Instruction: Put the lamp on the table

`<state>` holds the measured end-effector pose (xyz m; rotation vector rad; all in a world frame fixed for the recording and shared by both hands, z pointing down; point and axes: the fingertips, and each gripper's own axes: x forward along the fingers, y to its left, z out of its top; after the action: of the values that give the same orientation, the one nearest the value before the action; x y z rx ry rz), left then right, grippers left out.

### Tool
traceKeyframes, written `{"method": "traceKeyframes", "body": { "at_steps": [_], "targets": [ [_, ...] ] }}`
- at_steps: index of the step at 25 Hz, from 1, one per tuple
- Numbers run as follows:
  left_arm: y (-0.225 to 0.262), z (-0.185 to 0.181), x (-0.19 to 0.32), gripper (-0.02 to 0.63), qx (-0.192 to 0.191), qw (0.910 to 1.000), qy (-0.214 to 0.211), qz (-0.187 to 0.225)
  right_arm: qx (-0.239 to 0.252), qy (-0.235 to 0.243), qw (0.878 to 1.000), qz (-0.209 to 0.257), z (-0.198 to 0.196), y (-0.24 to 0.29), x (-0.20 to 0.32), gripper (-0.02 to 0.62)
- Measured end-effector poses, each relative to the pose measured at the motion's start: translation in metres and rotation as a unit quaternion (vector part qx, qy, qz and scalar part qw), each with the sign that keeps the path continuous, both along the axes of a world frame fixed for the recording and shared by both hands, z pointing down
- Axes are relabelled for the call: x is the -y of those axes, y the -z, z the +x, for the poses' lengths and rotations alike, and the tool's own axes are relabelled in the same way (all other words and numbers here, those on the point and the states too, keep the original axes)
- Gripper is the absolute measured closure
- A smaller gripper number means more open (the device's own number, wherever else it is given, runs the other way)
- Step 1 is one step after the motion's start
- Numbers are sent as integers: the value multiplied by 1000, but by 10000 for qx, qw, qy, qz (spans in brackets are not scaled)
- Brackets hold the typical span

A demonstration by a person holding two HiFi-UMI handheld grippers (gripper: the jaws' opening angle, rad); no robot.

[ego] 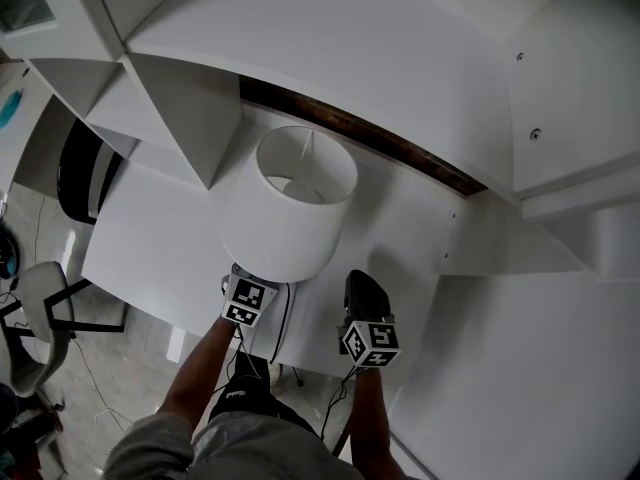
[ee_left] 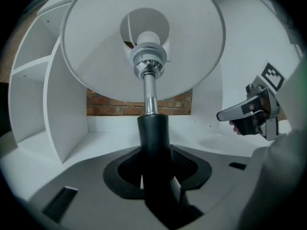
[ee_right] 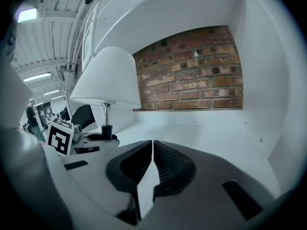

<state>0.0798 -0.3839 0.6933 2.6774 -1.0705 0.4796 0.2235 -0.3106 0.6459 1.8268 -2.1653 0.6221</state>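
Left gripper view looks up from the left gripper [ee_left: 154, 157], whose jaws are clamped on the black lower stem [ee_left: 153, 138] of the white-shaded table lamp [ee_left: 144, 42]. The grip sits low on the stem, probably so that the chrome rod and broad shade stand upright above it and do not swing. Just to its right, the right gripper [ee_right: 151, 147] has its jaws drawn almost together on nothing. It hangs free beside the lamp, seemingly held ready to steady it. In the head view the lamp stands over the near edge of the white worktop [ego: 160, 253], but its base is hidden behind the shade and the gripper. Whether it already rests on the surface cannot be told. The worktop is plain, matt and bare, recessed into white shelving [ee_left: 53, 104] with slanted dividers on the left. A strip of red brick wall [ee_right: 192, 71] closes the back of the recess. Beyond, to the left, lie a pale floor and a light-framed chair [ego: 40, 308].
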Motion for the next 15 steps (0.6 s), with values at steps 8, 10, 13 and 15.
{"method": "traceKeyframes", "body": {
  "at_steps": [8, 10, 13, 15],
  "targets": [
    [2, -3, -4, 459, -226, 9995, -64, 196, -13, 186, 9998, -93, -14, -12, 1, 569],
    [1, -3, -4, 459, -220, 9995, -56, 229, 19, 242, 9996, -110, -22, -14, 0, 569],
    [1, -4, -6, 459, -241, 9993, -58, 274, 27, 281, 9995, -113, -28, -15, -2, 569],
    [2, -6, -6, 459, -267, 9991, -54, 327, 14, 289, 9995, -81, -29, -16, 0, 569]
  ]
}}
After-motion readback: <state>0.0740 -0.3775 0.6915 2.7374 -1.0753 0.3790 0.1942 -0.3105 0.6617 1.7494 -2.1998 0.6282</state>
